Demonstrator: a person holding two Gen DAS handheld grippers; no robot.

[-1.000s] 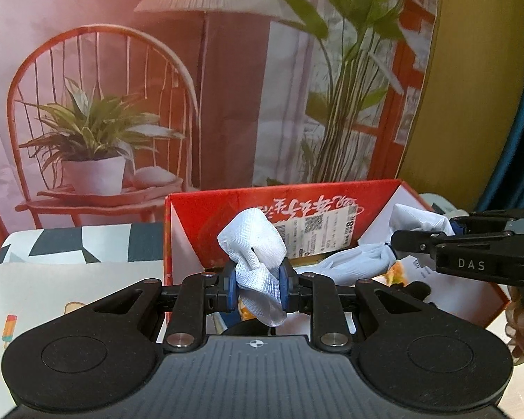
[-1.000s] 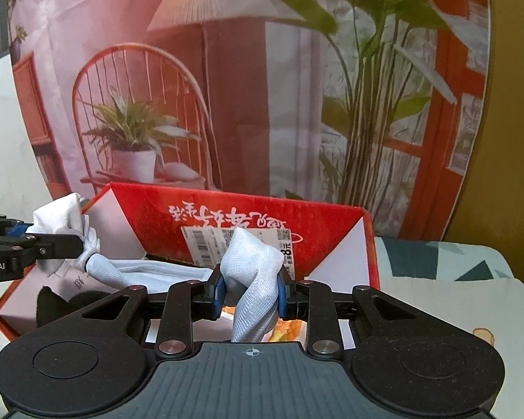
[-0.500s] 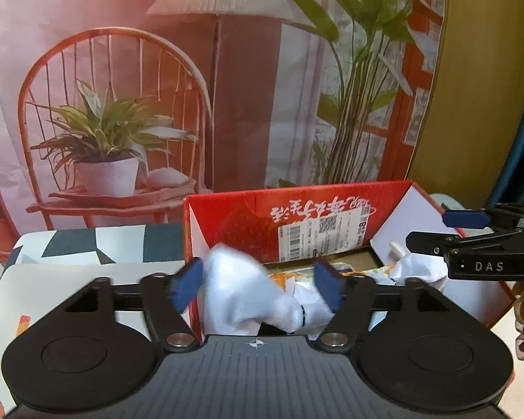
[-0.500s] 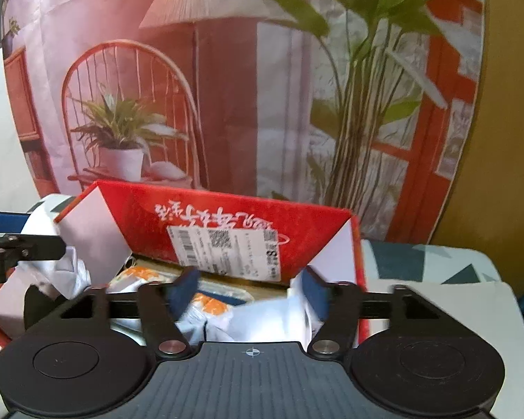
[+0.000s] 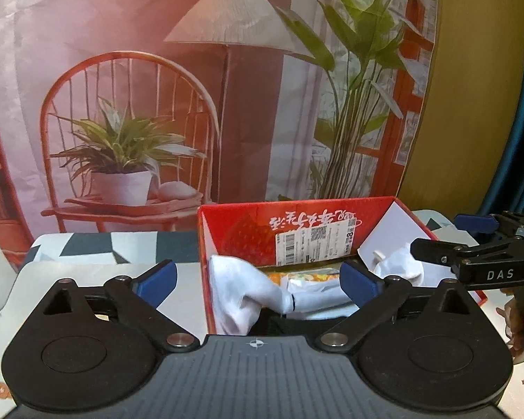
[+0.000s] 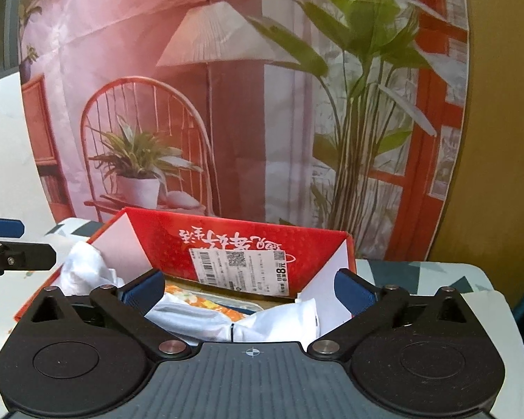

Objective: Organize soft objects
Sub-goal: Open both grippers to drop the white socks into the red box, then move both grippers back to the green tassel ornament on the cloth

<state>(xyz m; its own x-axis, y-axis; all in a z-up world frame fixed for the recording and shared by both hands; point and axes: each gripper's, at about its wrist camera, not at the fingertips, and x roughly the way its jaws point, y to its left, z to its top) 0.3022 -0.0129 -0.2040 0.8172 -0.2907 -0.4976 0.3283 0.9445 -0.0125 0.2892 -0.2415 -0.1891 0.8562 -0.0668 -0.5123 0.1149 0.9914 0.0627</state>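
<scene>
Behind everything hangs a printed backdrop (image 5: pixel 192 104) of a chair and plants. Before you sits an open red box (image 5: pixel 297 216) holding the white cloth (image 5: pixel 248 293). Your left gripper (image 5: pixel 258 279) and right gripper (image 6: pixel 251 289) are both opening wide, pinching nothing.

Left tool (image 5: pixel 258 281) jaws opening wide, nothing gripped; right tool (image 6: pixel 251 295) likewise, seemingly empty.
</scene>
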